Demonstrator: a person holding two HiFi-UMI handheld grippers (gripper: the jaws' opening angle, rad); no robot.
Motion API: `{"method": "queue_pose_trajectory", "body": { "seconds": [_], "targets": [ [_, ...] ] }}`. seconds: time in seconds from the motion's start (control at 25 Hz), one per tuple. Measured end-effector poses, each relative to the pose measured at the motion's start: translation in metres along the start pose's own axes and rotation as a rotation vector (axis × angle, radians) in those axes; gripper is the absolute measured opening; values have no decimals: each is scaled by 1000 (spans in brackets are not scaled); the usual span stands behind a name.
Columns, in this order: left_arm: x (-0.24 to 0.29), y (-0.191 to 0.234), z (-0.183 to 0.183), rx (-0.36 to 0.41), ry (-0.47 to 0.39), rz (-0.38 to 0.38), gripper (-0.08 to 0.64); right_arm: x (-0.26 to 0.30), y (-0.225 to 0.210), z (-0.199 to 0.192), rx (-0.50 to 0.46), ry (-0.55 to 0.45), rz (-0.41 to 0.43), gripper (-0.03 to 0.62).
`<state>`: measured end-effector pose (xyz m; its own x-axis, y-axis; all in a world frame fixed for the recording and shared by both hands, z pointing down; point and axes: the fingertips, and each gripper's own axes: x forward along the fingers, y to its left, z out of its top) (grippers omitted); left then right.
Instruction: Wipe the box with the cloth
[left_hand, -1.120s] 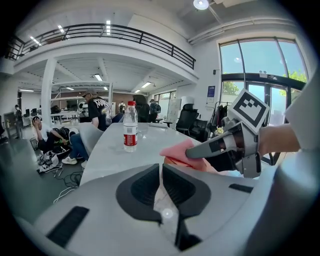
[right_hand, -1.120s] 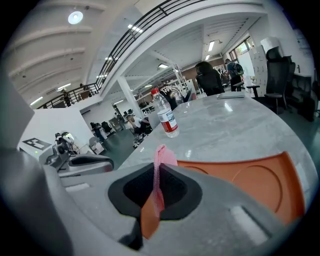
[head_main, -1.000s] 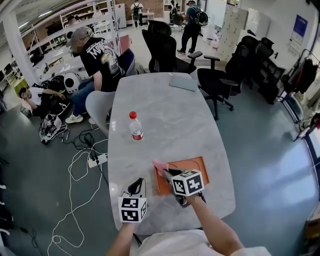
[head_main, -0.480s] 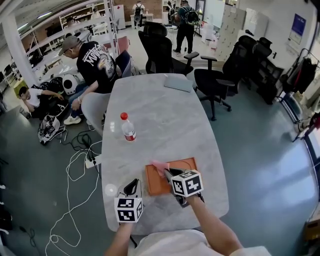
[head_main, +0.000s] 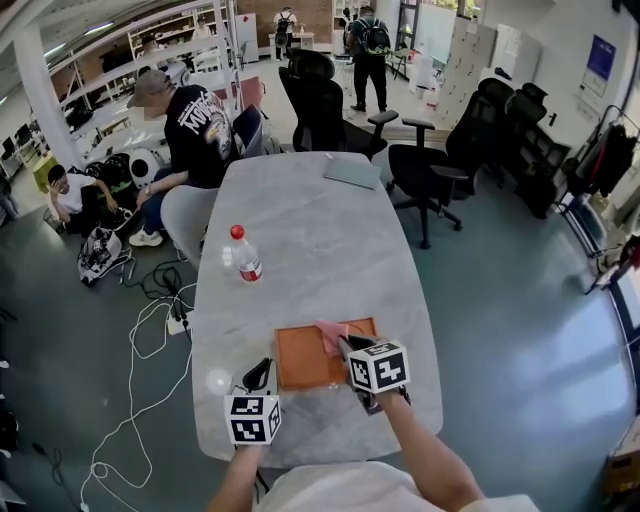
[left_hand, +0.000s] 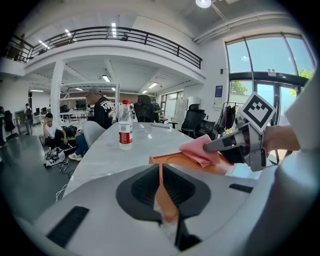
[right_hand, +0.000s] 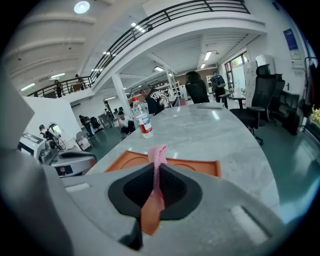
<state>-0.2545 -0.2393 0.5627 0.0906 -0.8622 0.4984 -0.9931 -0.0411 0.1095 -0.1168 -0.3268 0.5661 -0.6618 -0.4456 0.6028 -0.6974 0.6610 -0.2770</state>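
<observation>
Across the near end of the grey marbled bench (head_main: 310, 225) lies the flat orange box (head_main: 303, 362), with its long side toward me and a shallow raised rim. It sits on the bench's left half, close to the near edge.

My left gripper (head_main: 262, 369) meets the box at its near left corner. In the left gripper view its fingers (left_hand: 145, 185) are drawn narrow, and a thin strip of the orange box (left_hand: 172, 160) is pinched between them.

My right gripper (head_main: 341, 346) reaches over the right part of the box from the near side. In the right gripper view its fingers (right_hand: 172, 187) are closed tight on the pink cloth (right_hand: 158, 152), which stands up out of them in a folded ridge above the box (right_hand: 197, 166).

A clear bottle (head_main: 245, 257) with a red cap and red label stands upright farther up the bench. It is left of centre and well apart from the box.

The cloth (head_main: 327, 332) is bunched at the tip of the right gripper, by the box's far rim. From the left gripper view the cloth (left_hand: 199, 150) appears to rest on the box's top.
</observation>
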Motion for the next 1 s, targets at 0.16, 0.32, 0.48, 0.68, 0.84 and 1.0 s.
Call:
{"method": "queue_pose_trajectory", "body": {
  "seconds": [0.16, 0.32, 0.48, 0.68, 0.84, 1.0],
  "targets": [
    [-2, -7, 1, -3, -6, 16, 26, -11, -19, 0, -10, 3, -42, 15],
    [-5, -15, 1, -2, -10, 29, 26, -23, -35, -1, -7, -3, -62, 15],
    [-9, -19, 1, 2, -7, 40, 26, -35, -49, -1, 11, -15, -83, 15],
    [-11, -25, -4, 2, -1, 53, 26, -49, -74, -7, 39, -22, -121, 15],
    [-15, -30, -6, 3, 3, 65, 26, -55, -79, -6, 58, -32, -109, 15],
    [-21, -33, -7, -1, -5, 75, 26, -64, -61, 4, 106, -78, -18, 15]
  ]
}}
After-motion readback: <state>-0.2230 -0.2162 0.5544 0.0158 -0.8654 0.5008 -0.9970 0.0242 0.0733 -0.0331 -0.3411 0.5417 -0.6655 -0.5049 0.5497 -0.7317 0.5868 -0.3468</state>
